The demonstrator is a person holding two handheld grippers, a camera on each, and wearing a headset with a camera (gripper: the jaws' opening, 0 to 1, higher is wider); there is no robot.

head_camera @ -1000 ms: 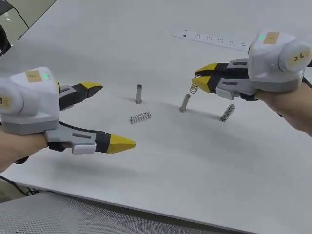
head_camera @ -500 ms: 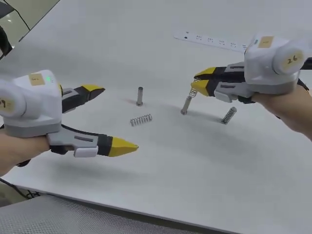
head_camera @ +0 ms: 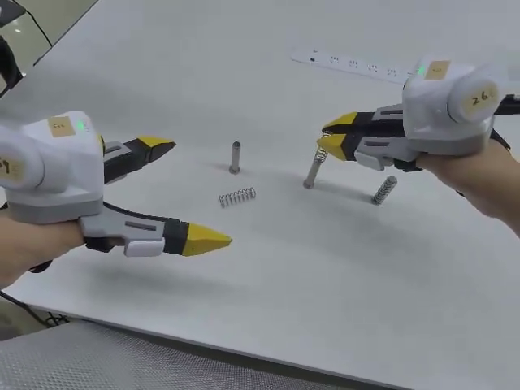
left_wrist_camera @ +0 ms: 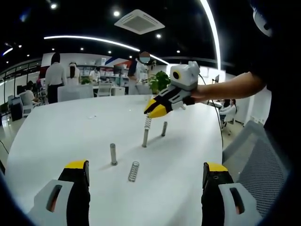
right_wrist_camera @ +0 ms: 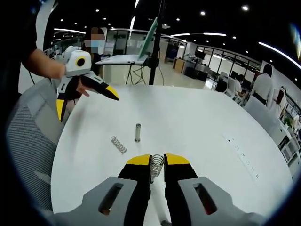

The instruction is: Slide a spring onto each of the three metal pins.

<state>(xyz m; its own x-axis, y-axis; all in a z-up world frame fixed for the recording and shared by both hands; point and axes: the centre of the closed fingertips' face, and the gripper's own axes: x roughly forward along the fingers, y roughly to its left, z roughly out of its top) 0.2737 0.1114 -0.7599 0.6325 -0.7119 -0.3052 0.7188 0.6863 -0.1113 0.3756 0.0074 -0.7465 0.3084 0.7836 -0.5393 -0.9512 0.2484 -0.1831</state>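
Spring [right_wrist_camera: 157, 165] pinched between tips of right gripper [head_camera: 327, 135], at top of middle pin [head_camera: 312, 172] | left gripper [head_camera: 199, 192] spread, idle | advice: align coil with pin axis, lower gently, release once seated.

Left gripper [head_camera: 195, 192] low, jaws wide apart; right gripper [head_camera: 327, 136] higher, jaws tight on a spring [right_wrist_camera: 157, 165]

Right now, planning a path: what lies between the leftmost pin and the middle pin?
Nothing: that stretch is bare table, as the head view shows.
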